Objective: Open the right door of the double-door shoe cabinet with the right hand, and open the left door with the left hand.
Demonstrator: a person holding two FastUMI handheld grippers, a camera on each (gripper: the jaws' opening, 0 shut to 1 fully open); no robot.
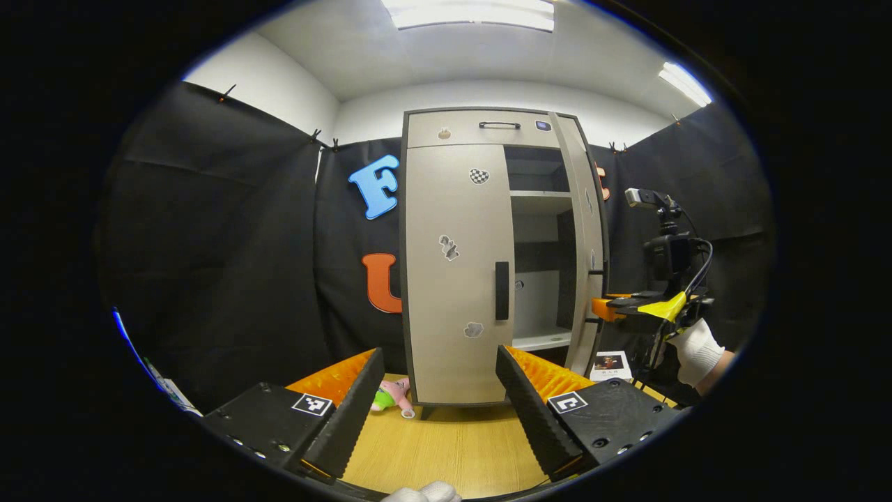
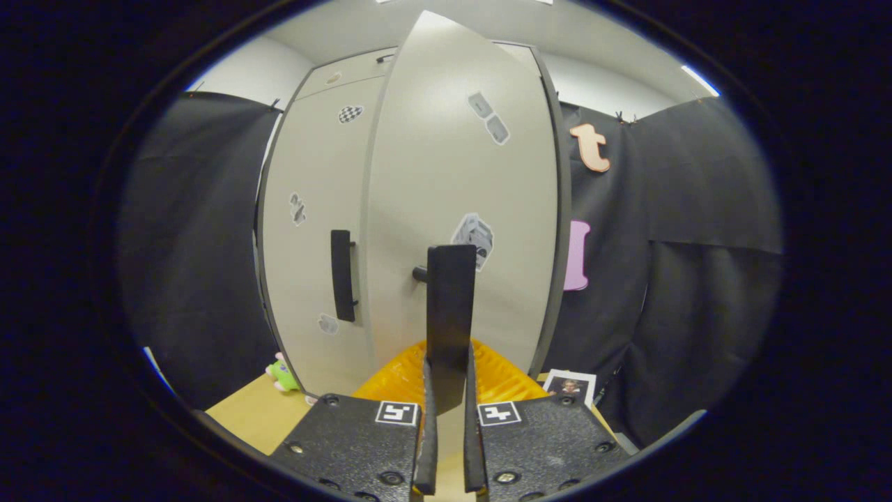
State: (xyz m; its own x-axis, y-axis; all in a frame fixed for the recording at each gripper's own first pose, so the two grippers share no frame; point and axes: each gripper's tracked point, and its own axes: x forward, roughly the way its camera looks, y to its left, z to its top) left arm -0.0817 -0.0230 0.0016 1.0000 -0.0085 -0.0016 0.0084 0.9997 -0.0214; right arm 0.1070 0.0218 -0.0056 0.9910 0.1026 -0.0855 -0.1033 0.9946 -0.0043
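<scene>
- Judging from both views, the first step is in hand: the right door (image 1: 584,244) of the shoe cabinet (image 1: 481,125) is swung well out, seen edge-on at centre right of the left gripper view, with shelves bared behind it.
- In the right gripper view, the right gripper (image 2: 446,390) is seen at bottom centre with its fingers pressed close on the right door's handle (image 2: 450,307), a dark vertical bar rising between them; the door's face lies behind, at the middle of the frame.
- The right gripper (image 1: 644,307) is also seen at the right of the left gripper view, held by a gloved hand (image 1: 697,352) at the open door's edge.
- The left door (image 1: 456,272) is shut, at the frame's centre, its black handle (image 1: 502,291) near its right edge.
- The left gripper (image 1: 432,397) is spread wide at the bottom, well apart from that handle, over the wooden table (image 1: 446,453).
- Next, it is judged, the left gripper must be carried forward and up, its fingers closed about the left handle, and the door drawn outward on its hinge.
</scene>
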